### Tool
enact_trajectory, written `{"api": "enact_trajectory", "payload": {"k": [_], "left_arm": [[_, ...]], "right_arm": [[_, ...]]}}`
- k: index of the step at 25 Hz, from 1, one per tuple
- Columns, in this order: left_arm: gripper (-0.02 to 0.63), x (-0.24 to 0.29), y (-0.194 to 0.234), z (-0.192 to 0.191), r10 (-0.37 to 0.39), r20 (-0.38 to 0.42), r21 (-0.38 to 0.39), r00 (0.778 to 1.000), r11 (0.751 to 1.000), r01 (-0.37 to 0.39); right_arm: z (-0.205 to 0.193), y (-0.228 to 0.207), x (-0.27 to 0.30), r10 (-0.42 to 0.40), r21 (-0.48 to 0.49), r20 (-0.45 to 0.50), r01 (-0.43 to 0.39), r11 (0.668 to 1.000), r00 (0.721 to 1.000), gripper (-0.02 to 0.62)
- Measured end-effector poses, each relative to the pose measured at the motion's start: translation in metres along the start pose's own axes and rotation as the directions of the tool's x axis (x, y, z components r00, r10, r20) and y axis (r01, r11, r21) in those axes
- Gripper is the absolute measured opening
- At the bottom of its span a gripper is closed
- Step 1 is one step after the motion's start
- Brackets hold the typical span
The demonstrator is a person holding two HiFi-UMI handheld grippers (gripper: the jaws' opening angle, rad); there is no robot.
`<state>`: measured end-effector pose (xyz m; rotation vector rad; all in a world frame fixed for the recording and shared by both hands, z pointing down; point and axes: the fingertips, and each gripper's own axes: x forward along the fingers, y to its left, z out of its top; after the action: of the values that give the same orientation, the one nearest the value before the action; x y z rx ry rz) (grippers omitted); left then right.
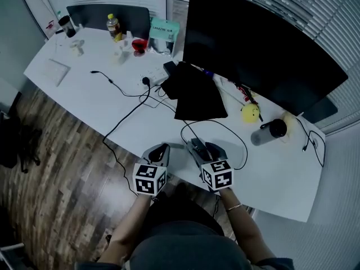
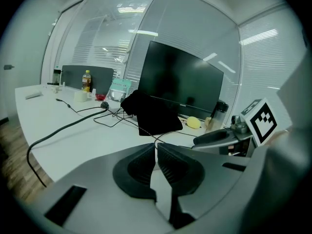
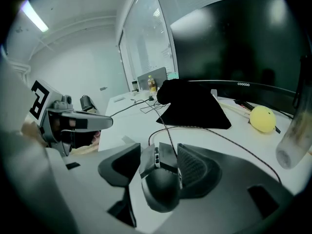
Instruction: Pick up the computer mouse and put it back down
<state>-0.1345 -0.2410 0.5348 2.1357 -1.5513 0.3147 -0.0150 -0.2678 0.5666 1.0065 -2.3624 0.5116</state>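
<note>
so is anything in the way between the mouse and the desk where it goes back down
Nothing visible. The mouse sits between the jaws of the right gripper, right over bare desk. Only its own cable trails ahead of it.

Two grippers held side by side, both tilted downward.
Left gripper [image 1: 159,152] jaws are together with nothing between them. Right gripper [image 1: 200,149] jaws stand apart around the computer mouse [image 3: 161,185], not clamping it. Both forearms reach forward.
</note>
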Motion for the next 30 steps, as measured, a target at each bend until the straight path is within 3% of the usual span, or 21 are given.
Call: {"api": "enact_trajectory", "payload": {"k": [16,23,30], "left_arm": [[0.031,-0.005,0.026,-0.013,0.078,-0.015,-0.068,0.997,0.995,-0.078],[0.031,-0.003,0.030,-0.017,0.074,-0.023,-0.088,0.997,0.993,-0.076],[0.031,-0.005,0.033,-0.020,0.074,-0.030,-0.092,0.997,0.993,-0.077]], "right_arm": [[-0.022,0.007,0.030,0.059,-0.104,-0.147,-0.075,0.992,0.987,0.322],[-0.032,0.007,0.036,0.033,-0.180,-0.210,-0.072,0.981,0.977,0.313],[-0.032,0.005,0.038,0.010,-0.217,-0.208,-0.056,0.975,0.978,0.313]]}}
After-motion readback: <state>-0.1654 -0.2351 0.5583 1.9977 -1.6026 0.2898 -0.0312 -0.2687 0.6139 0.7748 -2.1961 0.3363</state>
